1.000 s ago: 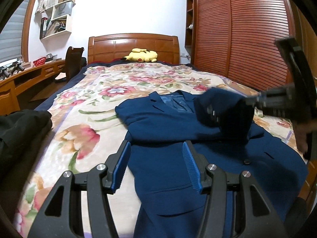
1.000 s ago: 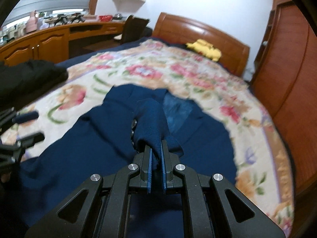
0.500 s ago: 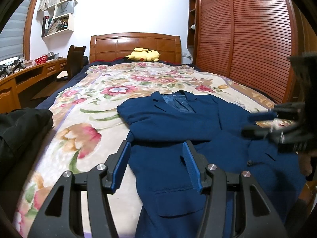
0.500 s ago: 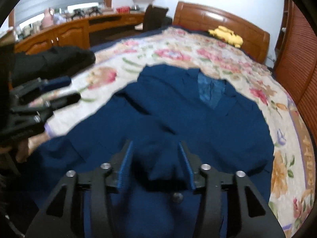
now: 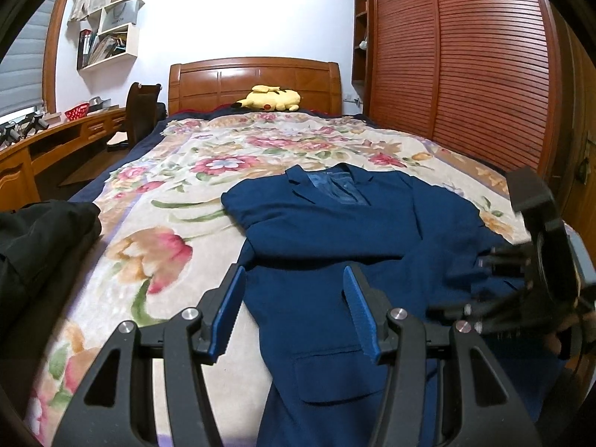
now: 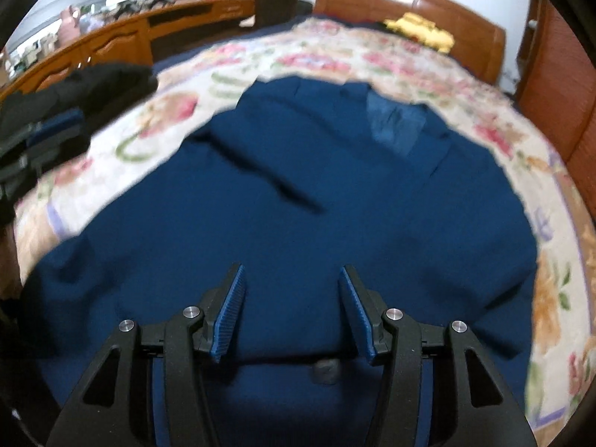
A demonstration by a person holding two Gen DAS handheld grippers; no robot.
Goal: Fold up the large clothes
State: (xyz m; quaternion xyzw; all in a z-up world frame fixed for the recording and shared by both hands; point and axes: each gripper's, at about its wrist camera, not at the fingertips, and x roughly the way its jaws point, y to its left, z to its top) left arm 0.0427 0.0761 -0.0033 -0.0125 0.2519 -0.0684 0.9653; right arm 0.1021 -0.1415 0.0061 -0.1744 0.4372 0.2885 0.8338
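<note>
A navy blue suit jacket [image 5: 335, 246] lies face up with its lapels open on a lighter blue lining and one sleeve folded across the chest. It rests on a floral bedspread [image 5: 156, 231] beneath a wooden headboard [image 5: 253, 82] at twelve o'clock. The left gripper [image 5: 294, 309] and right gripper [image 6: 292, 307] both hover over it, jaws apart, pinching nothing.

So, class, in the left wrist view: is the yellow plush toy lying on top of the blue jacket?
No, the yellow plush toy lies by the headboard, well apart from the blue jacket.
</note>
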